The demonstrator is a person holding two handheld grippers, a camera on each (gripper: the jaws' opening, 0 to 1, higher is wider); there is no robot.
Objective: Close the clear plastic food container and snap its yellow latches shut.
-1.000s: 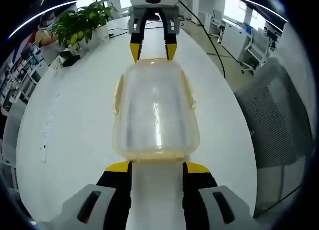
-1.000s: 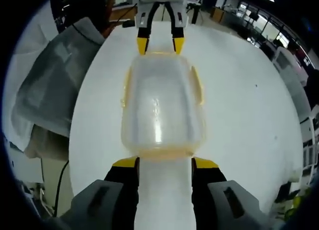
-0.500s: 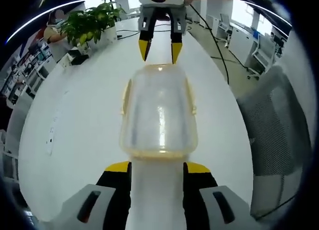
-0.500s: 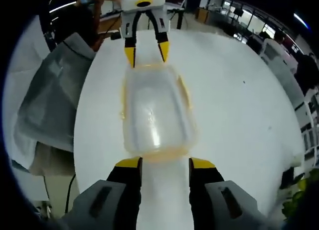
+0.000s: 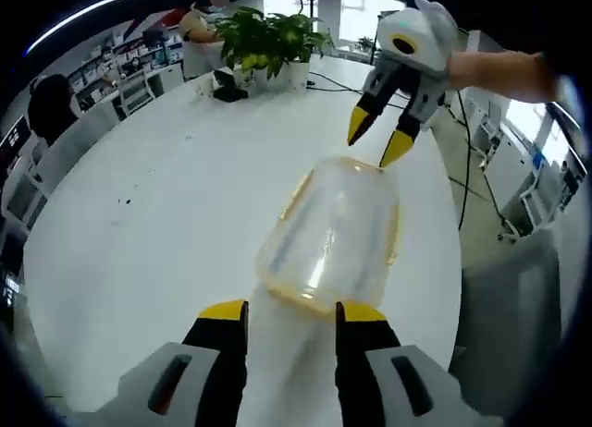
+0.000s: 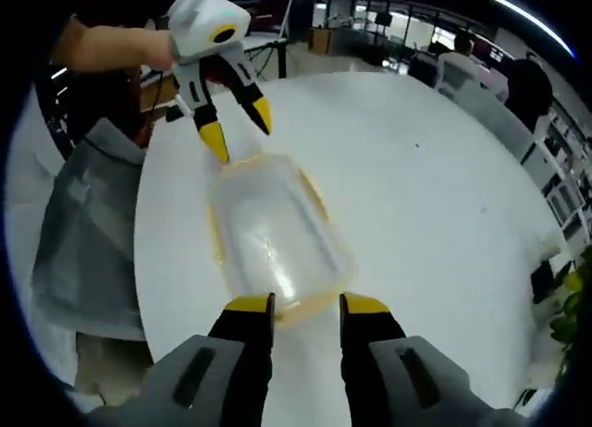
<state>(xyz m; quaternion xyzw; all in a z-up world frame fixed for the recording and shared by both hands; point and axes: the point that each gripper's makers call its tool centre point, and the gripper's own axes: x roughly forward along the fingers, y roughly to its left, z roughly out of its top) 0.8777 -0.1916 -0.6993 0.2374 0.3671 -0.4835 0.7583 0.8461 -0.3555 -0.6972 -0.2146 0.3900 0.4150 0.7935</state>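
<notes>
A clear plastic container [image 5: 333,228] with its lid on top lies on the white table [image 5: 139,214], with yellow latches along its long sides. My left gripper [image 5: 291,311] is open, its yellow tips on either side of the container's near end. My right gripper [image 5: 377,140], held by a hand, hovers open at the far end. In the right gripper view the same container [image 6: 273,242] runs diagonally away. There my right gripper [image 6: 307,305] stands open at its near end, and the left gripper [image 6: 238,131] is open at the far end.
Potted plants [image 5: 268,34] and a cable sit at the table's far side. A grey mesh chair [image 6: 79,233] stands beside the table's edge, seen also as grey chair [image 5: 518,298]. People sit at desks in the background.
Both cameras have swung sideways, so the container now lies diagonally in each view. The right gripper's jaws stand slightly closer together. The container stays on the table.
</notes>
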